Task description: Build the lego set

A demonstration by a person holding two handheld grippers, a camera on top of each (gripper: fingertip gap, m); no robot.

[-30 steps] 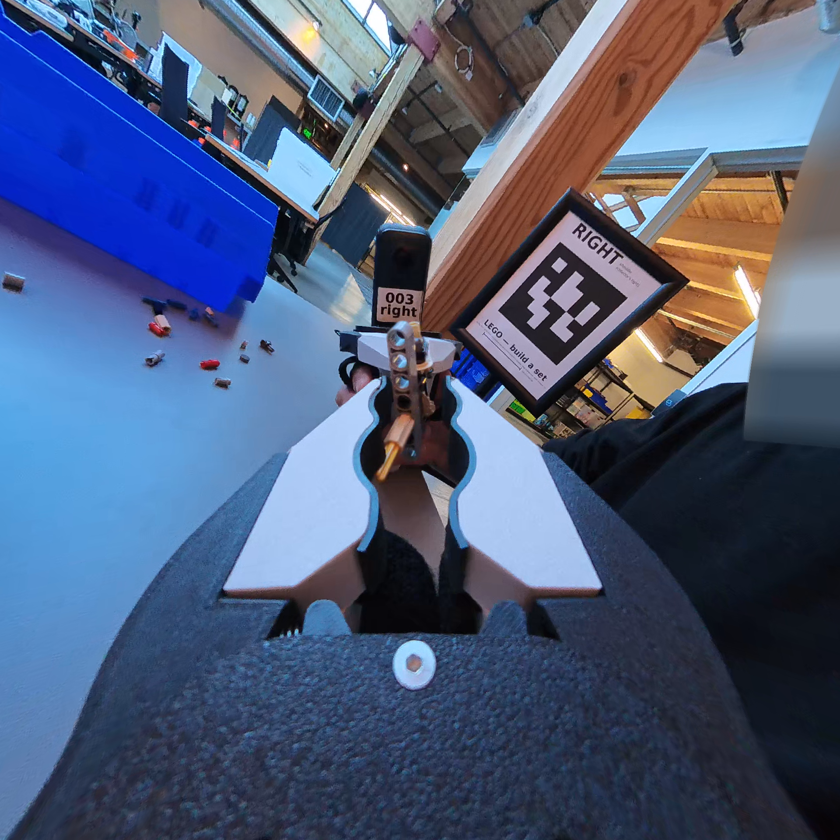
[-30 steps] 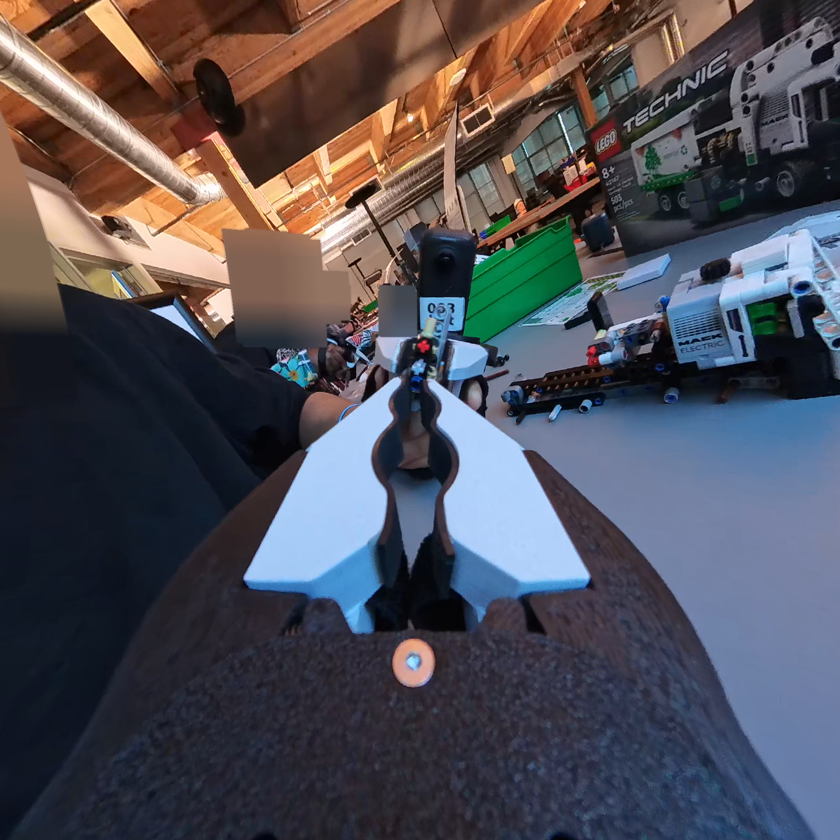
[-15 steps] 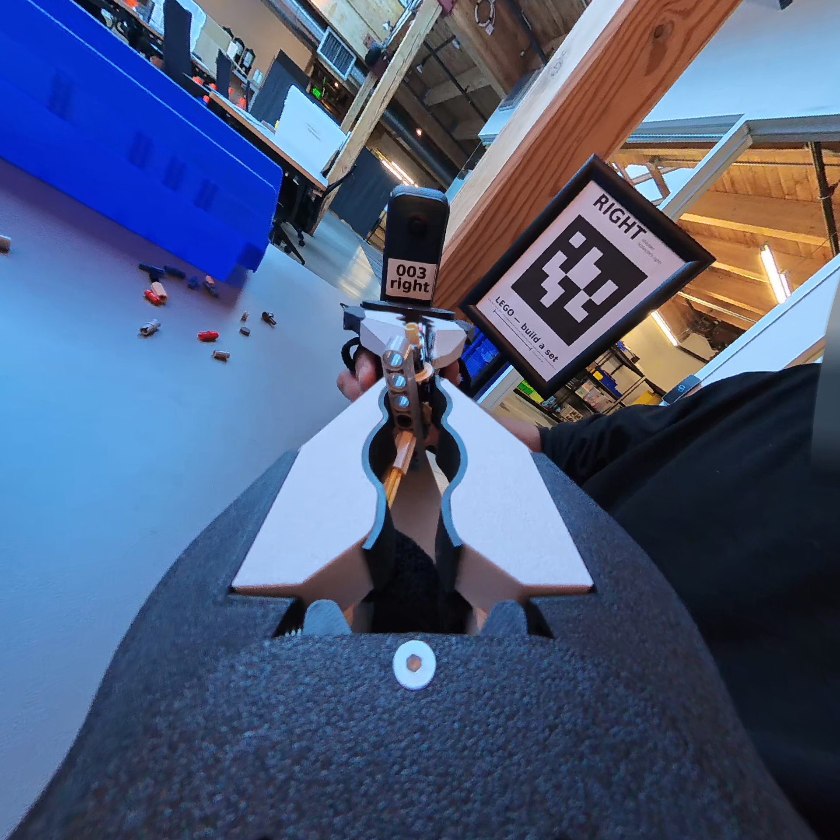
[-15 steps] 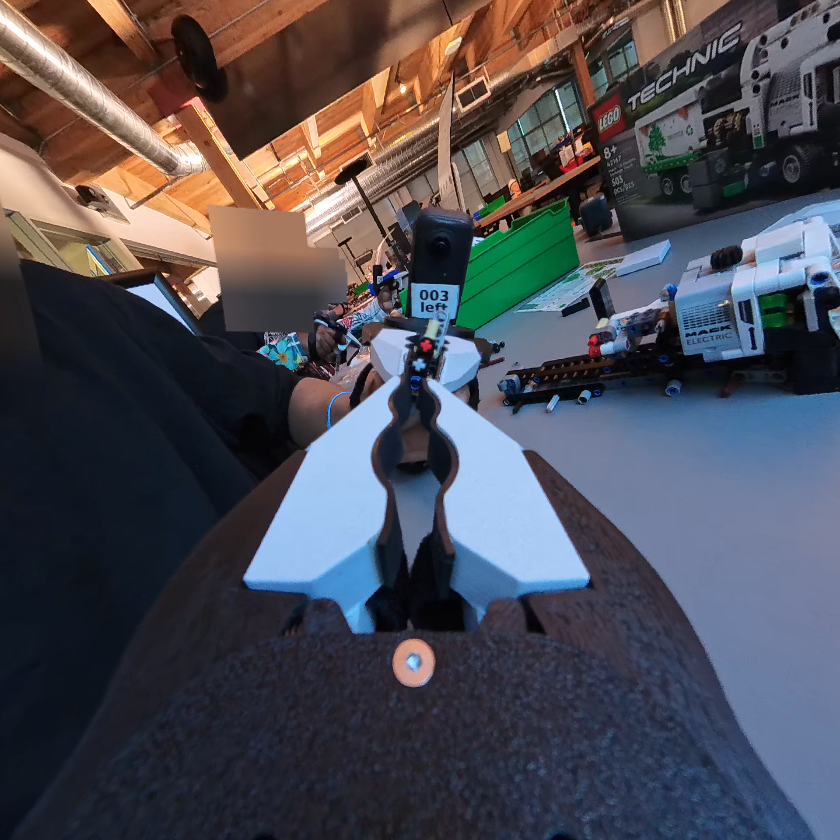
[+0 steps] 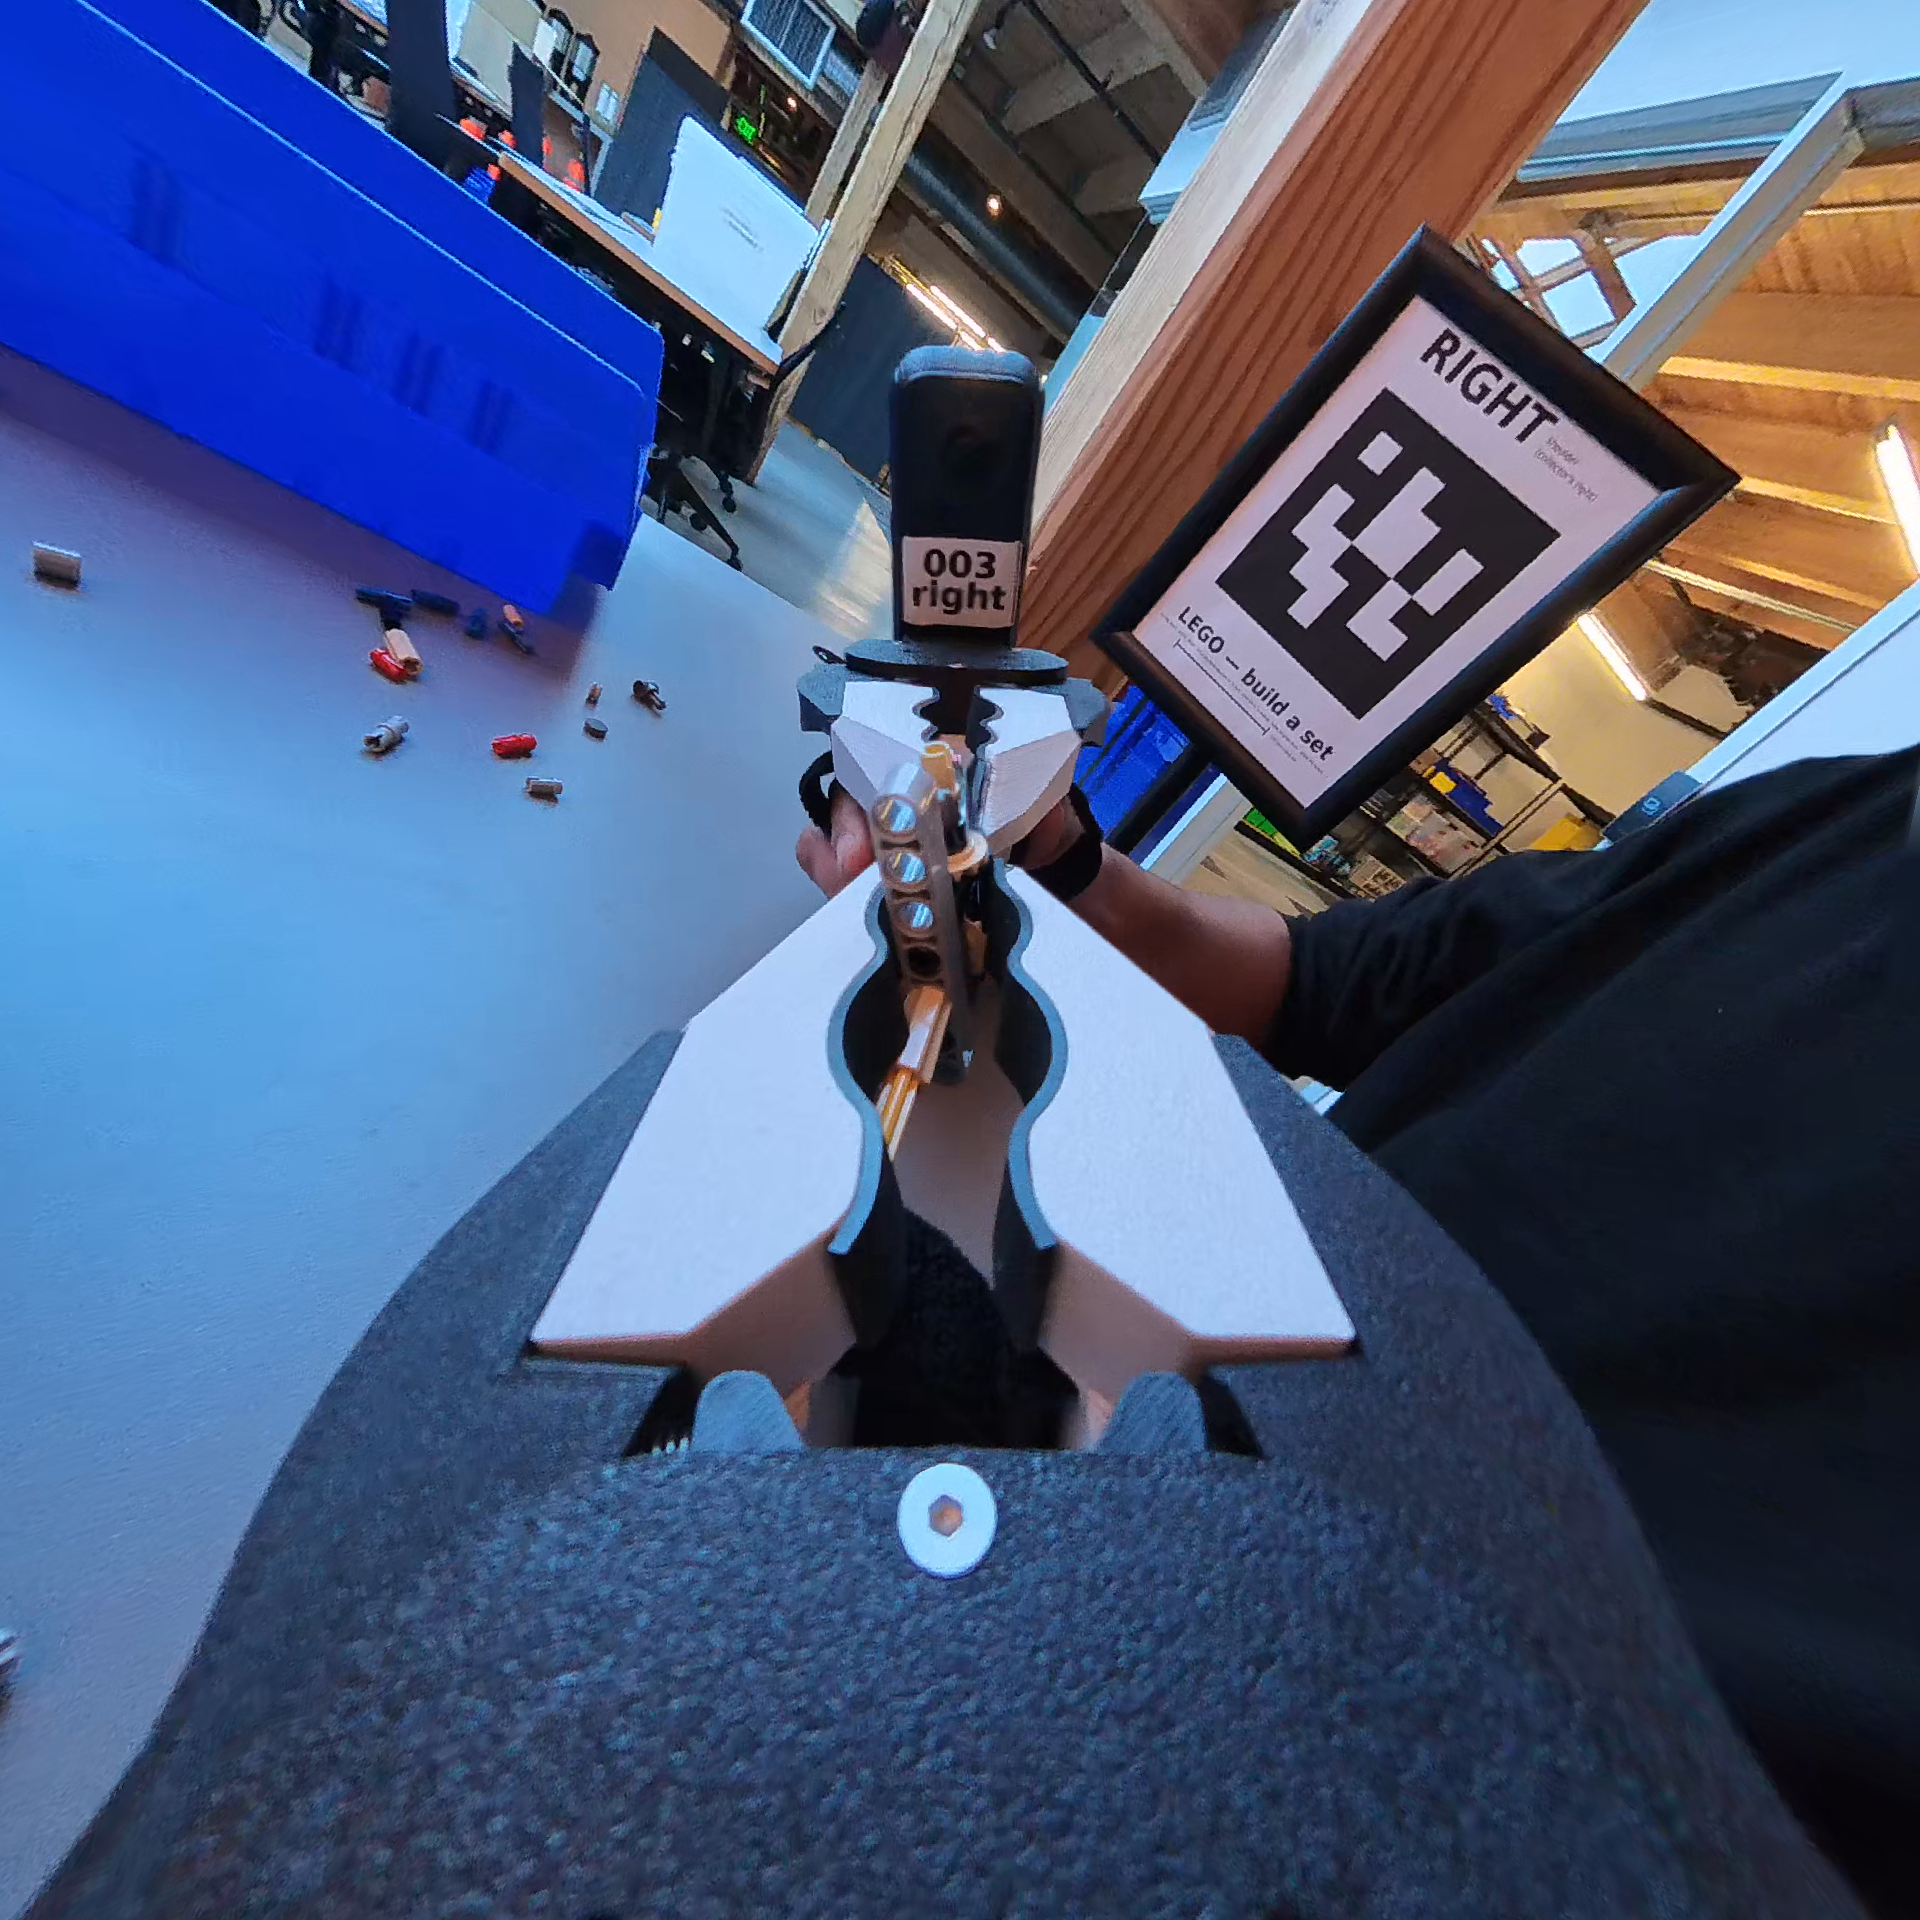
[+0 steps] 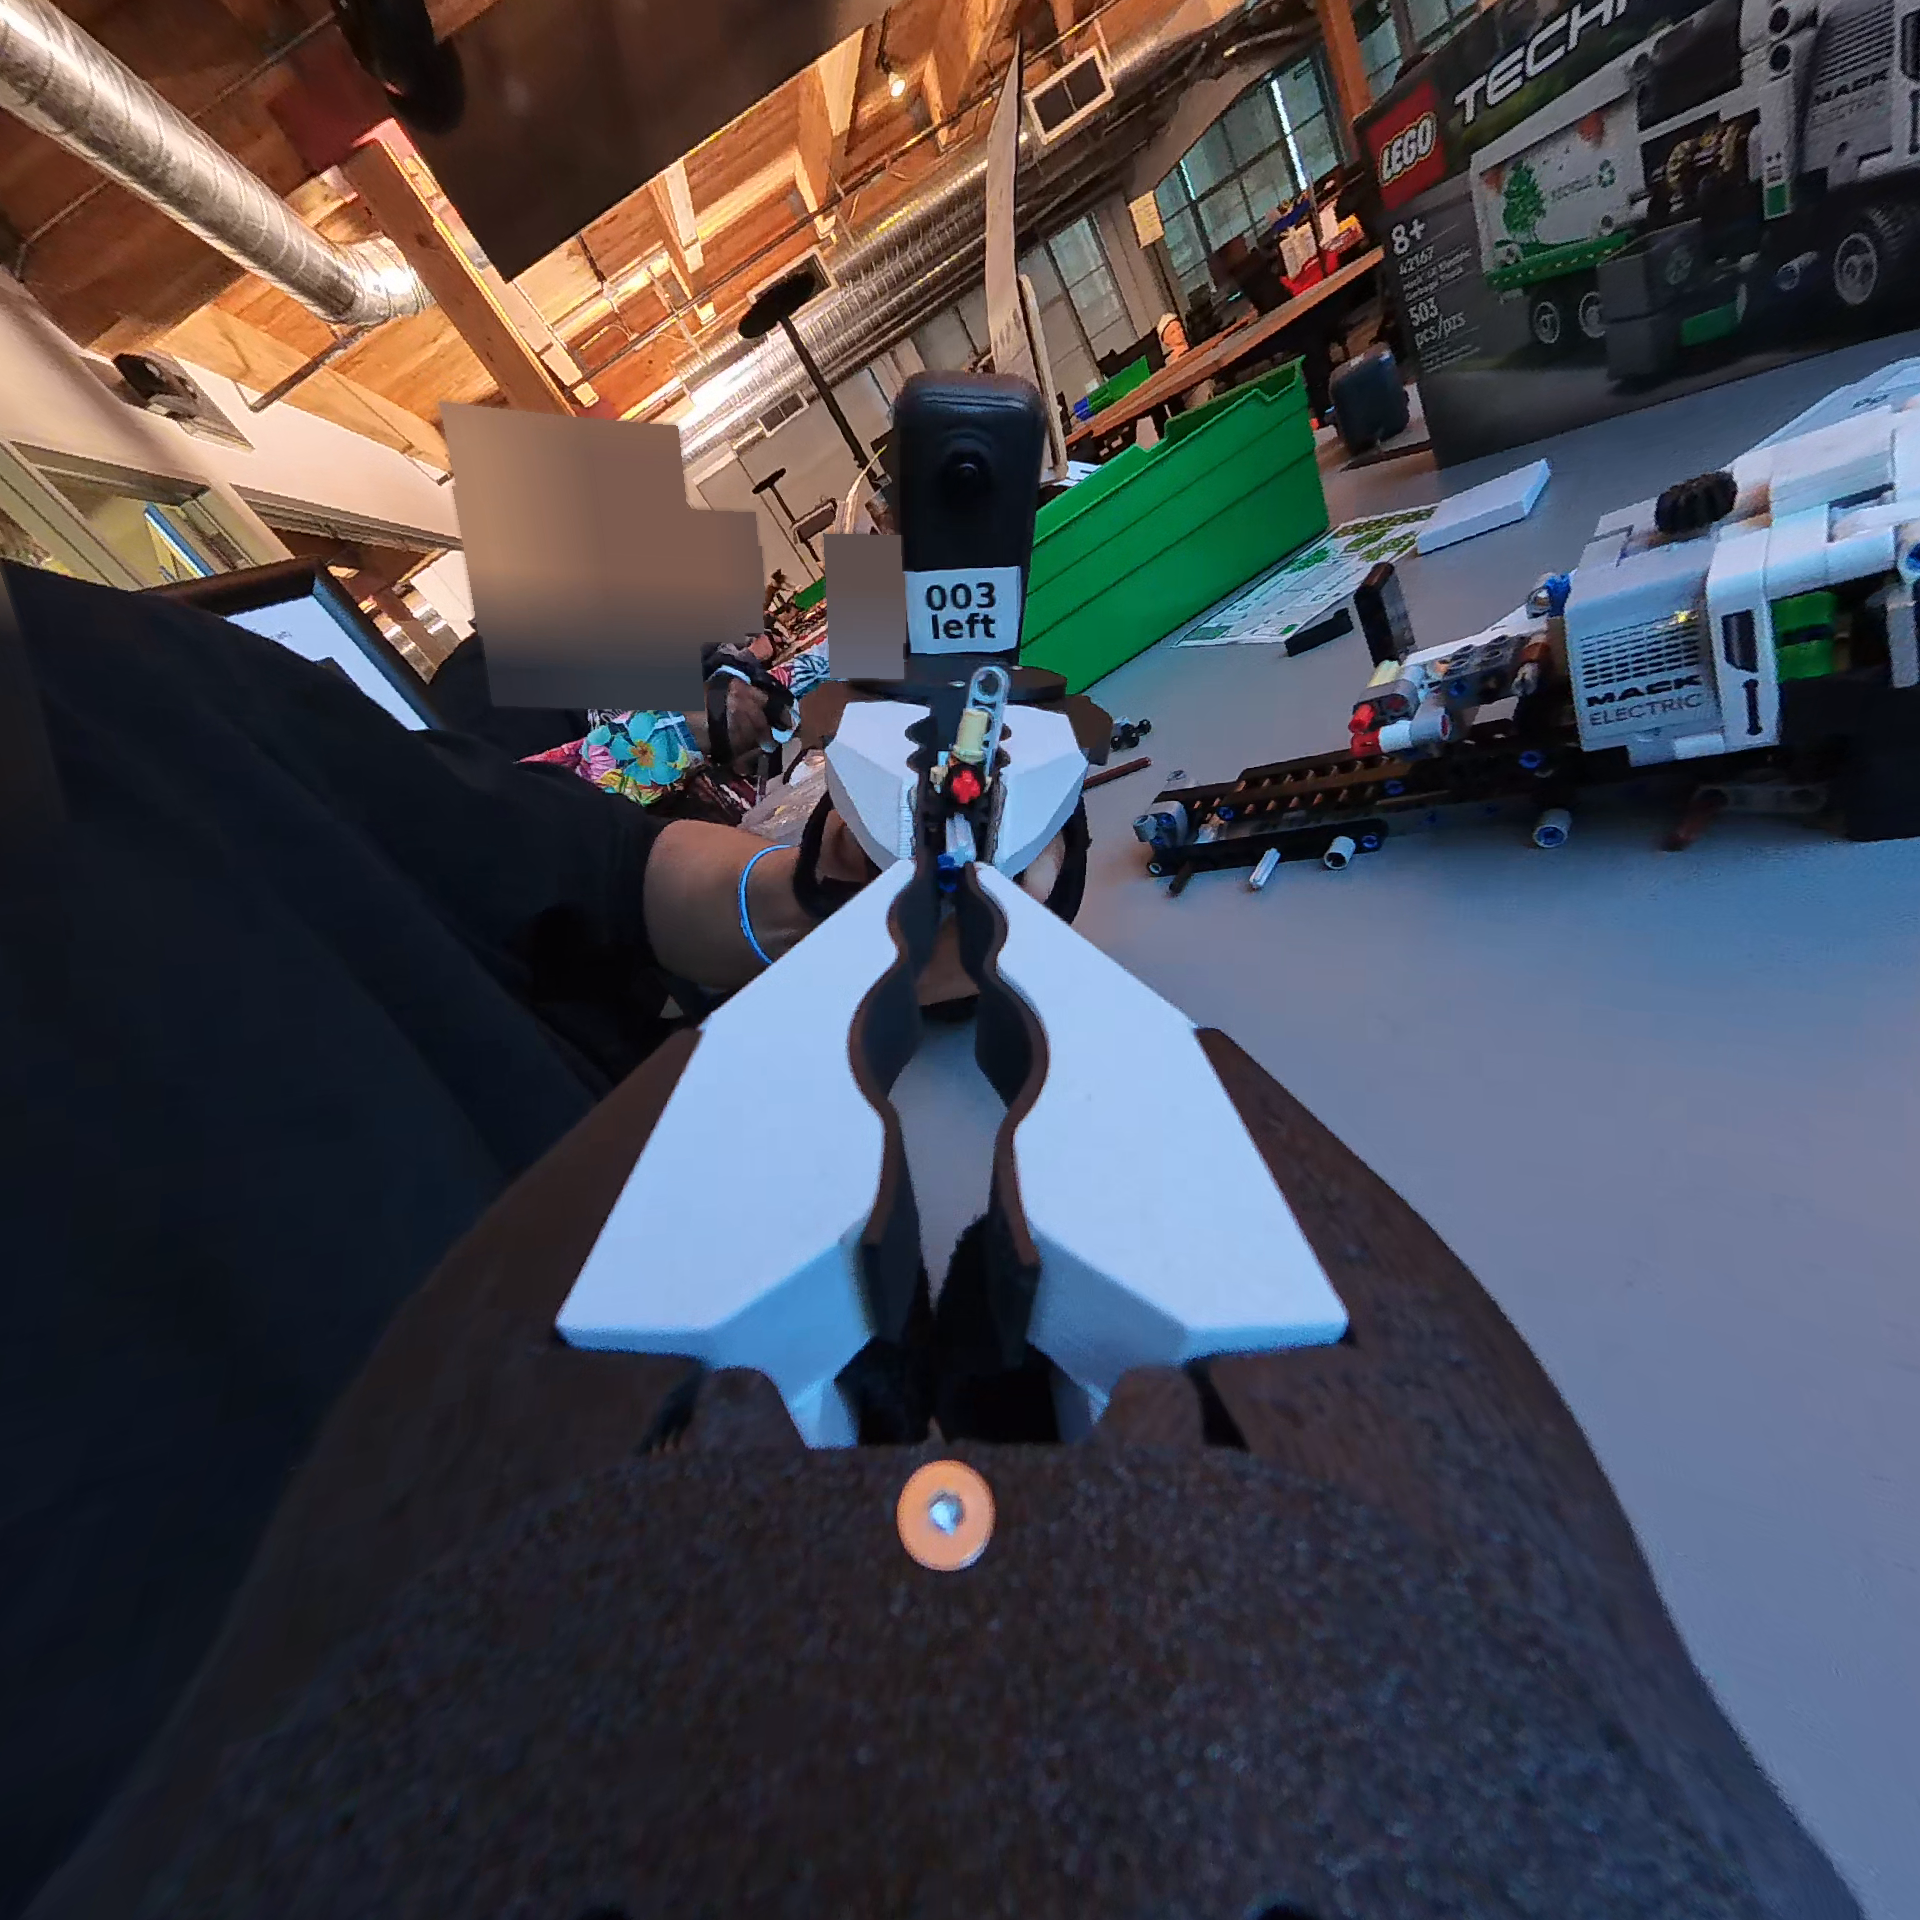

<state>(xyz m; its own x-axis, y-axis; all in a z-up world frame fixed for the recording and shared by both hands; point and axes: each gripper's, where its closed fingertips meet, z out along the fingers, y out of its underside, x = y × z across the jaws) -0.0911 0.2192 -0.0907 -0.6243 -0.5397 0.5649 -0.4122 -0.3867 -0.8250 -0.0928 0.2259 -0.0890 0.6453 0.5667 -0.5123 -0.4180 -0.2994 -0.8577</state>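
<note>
Status: build partly done, w/ one sub-assembly in hand above the desk [image 6: 1455,1143]. Landmark = the truck model [image 6: 1662,665], standing on the desk, far right in the right wrist view. Its white cab and body sections are fitted; the long dark chassis beam [image 6: 1299,800] runs out from the cab end twd the grippers and is bare, so that stretch looks unfinished. Several small pins lie on the desk just beside the chassis beam. Behind the truck model: set box [image 6: 1621,187], instruction sheet [image 6: 1309,582], green bin [image 6: 1174,530]. Well apart from the truck model, at the other side of the desk, more loose pins [image 5: 457,686] lie near a blue bin [image 5: 312,312], so parts stock is not used up. Left gripper [image 5: 940,935]: jaws clenched on the grey beam [image 5: 909,883], a holed piece w/ a tan-orange axle [image 5: 914,1060] running back between the jaws. Right gripper [image 6: 940,894]: jaws closed at the tips on the far end of the same sub-assembly [image 6: 966,769], where a red connector and a yellow bush show. Both grippers meet nose to nose, clear of the truck model. Judgement: current step = pressing or aligning parts of this small unit; remaining = finish it, mount it on the truck model, fit the leftover pins. Exact share done cannot be told.
</note>
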